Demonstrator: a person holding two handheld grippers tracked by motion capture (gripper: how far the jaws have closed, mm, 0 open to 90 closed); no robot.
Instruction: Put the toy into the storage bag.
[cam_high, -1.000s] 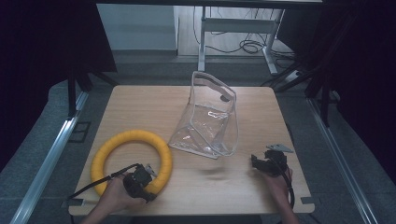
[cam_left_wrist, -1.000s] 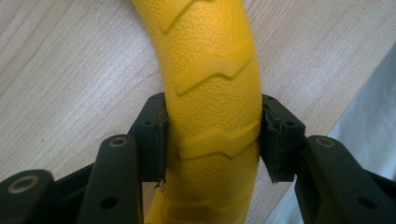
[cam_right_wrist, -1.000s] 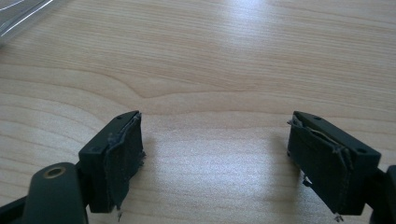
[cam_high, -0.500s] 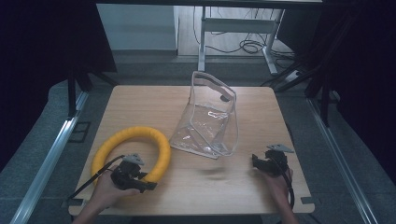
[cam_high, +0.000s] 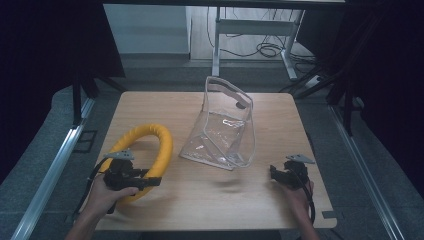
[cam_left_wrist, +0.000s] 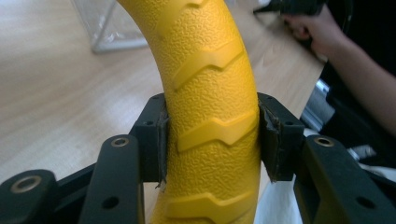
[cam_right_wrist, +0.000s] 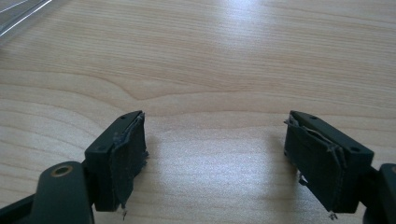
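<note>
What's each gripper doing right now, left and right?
Left gripper: shut on the yellow ring, pads pressed on both its sides.
Right gripper: open, nothing between the jaws, just the wooden table.

A yellow ring (cam_left_wrist: 210, 112) with raised chevron tread, a clear bag (cam_high: 225, 127), a pale wood-grain table (cam_high: 200, 200).

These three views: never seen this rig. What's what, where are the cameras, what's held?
No robot arm here: a person holds a two-jaw gripper in each hand at a wooden table. The high view looks down from above the person's side; each gripper view rides on a gripper, looking along its black jaws. On the table stand a clear plastic bag and a yellow ring. The left gripper is clamped on the ring, its pads pressing both sides. The right gripper is open, holding nothing.
</note>
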